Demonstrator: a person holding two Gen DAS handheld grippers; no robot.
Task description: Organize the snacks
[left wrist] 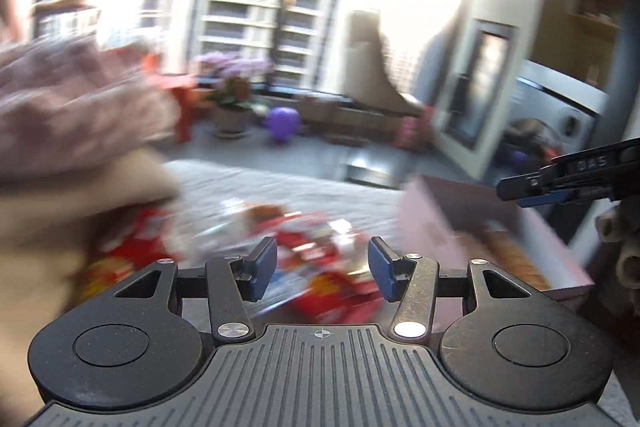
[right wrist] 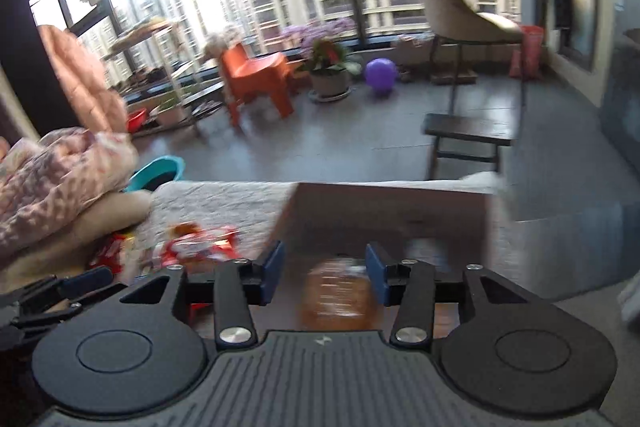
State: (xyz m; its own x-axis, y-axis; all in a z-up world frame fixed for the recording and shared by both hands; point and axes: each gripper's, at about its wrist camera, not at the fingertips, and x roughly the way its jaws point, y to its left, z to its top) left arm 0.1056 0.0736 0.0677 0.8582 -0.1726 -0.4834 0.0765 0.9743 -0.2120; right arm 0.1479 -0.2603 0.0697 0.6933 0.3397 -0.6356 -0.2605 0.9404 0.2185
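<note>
Bedding (right wrist: pixel 224 199), a pale quilted cover, forms the work surface in both wrist views. Box (right wrist: pixel 384 207), open-topped cardboard, stands on it at the right; in the left wrist view its pale pink outer wall (left wrist: pixel 424 223) shows right of centre. A blurred patterned sleeve (left wrist: pixel 68 115) fills the left of the scene. Red snack packets (left wrist: pixel 320 267) lie in a loose heap on the cover, left of the box and just beyond the left gripper (left wrist: pixel 322 267). That gripper's jaws stand spread with nothing between the pads. A tan-orange wrapped snack (right wrist: pixel 340 295) lies inside the box, at its near end. The right gripper (right wrist: pixel 325 273) is over it, jaws parted; its blue pads (right wrist: pixel 276 267) stand clear of the snack on both sides.
</note>
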